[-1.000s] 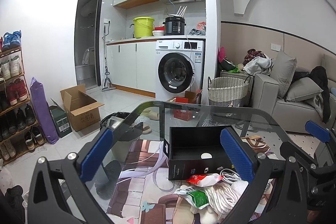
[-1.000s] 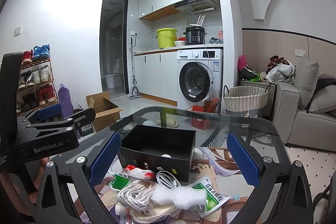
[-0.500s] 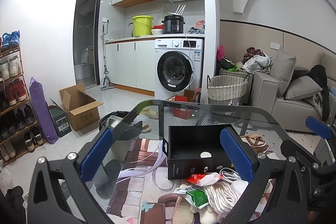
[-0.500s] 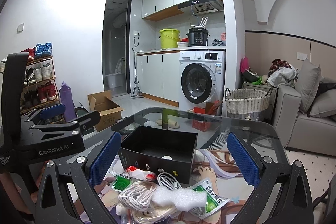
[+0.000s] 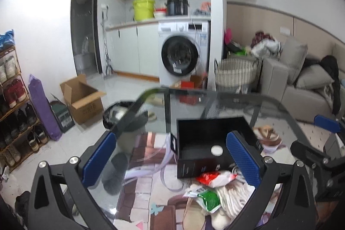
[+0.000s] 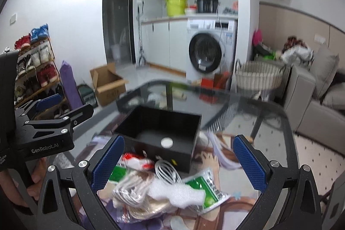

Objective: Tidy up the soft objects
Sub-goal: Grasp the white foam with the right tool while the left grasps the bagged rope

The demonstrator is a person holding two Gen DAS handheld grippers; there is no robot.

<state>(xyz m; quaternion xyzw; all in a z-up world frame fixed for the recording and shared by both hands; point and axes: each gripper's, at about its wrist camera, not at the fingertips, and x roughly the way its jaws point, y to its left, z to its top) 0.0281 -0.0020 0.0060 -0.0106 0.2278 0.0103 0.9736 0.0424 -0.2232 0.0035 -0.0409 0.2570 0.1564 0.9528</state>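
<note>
Both grippers, left [image 5: 170,156] and right [image 6: 177,160], are hovering with fingers spread, holding nothing; the pile [image 6: 155,189] is lying before the box [image 6: 159,133] on the bench [image 6: 258,113], awaiting a first pick

The left tongs [image 5: 170,157] hide part of the blurred cord pile [image 5: 231,191].
</note>
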